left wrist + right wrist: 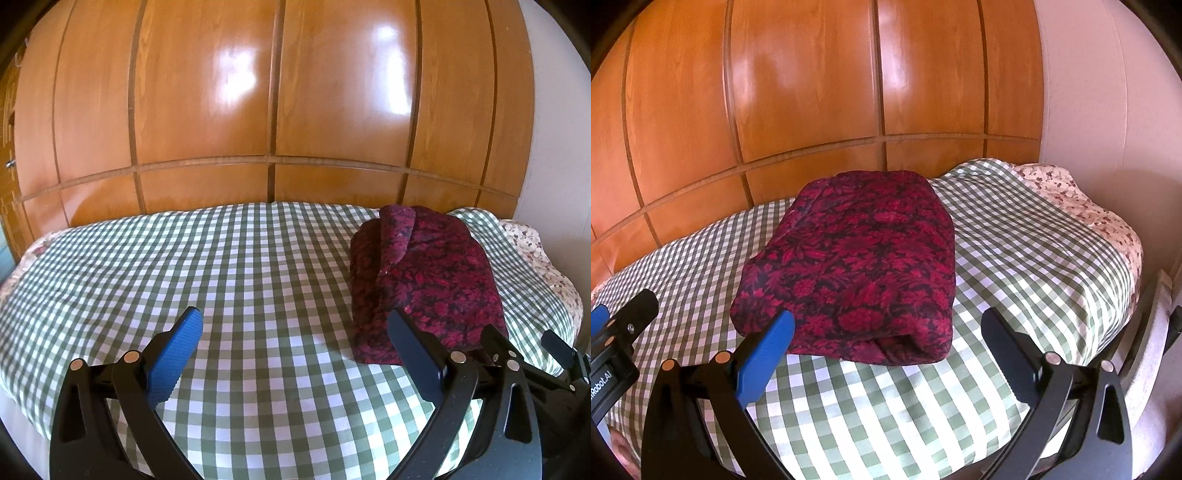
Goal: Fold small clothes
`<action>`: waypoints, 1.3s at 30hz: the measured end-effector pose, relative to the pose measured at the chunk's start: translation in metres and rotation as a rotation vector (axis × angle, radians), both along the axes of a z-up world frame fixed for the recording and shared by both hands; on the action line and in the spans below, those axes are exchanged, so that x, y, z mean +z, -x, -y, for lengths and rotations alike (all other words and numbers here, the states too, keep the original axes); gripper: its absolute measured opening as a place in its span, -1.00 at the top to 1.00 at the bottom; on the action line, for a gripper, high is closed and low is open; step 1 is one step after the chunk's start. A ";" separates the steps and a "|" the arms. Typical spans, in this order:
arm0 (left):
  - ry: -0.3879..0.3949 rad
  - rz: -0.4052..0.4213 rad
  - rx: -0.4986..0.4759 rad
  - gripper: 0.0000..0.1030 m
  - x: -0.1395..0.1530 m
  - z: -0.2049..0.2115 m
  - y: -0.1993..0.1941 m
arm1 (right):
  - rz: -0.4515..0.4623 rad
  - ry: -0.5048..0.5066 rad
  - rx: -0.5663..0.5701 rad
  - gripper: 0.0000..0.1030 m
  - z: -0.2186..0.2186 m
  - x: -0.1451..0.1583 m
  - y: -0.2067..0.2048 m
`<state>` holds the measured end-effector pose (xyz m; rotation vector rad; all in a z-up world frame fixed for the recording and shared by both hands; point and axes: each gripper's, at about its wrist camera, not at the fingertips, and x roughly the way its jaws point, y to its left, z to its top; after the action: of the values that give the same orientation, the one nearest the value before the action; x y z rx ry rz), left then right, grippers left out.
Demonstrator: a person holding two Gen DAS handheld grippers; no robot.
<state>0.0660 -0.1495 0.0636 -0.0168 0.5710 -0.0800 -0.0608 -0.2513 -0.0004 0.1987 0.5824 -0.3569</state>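
A folded dark red floral garment [857, 266] lies as a thick bundle on the green-and-white checked bed cover [1015, 251]. In the left wrist view the same garment [428, 280] sits to the right, with a loose flap draped over its far left part. My left gripper [295, 325] is open above bare cover, its right finger just in front of the garment's near edge. My right gripper [886, 325] is open too, its fingers either side of the garment's near end and holding nothing. The right gripper [554, 350] also shows at the left view's right edge.
A glossy wooden wardrobe [273, 96] runs behind the bed. A floral sheet [1089, 206] shows at the bed's far right corner, next to a pale wall [1108, 92]. The cover [184, 251] left of the garment is bare. The left gripper [617, 339] shows at the right view's left edge.
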 end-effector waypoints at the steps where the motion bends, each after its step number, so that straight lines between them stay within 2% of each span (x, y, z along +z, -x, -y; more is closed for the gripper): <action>1: -0.003 0.000 -0.001 -0.92 0.000 0.000 0.000 | -0.002 -0.003 0.000 -0.96 0.000 0.000 0.000; 32: -0.011 -0.014 0.006 -0.92 -0.002 -0.002 0.003 | 0.004 -0.027 0.027 -0.96 0.003 -0.001 -0.003; 35: -0.010 -0.027 0.000 -0.92 -0.005 -0.005 0.000 | 0.041 -0.044 0.027 -0.96 0.012 0.005 -0.002; 39: 0.007 -0.070 0.013 -0.92 -0.015 -0.010 -0.008 | 0.074 -0.082 -0.041 -0.96 0.046 0.013 -0.005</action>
<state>0.0741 -0.1392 0.0481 -0.0305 0.6408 -0.0691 -0.0556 -0.2974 0.0127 0.3012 0.5206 -0.3638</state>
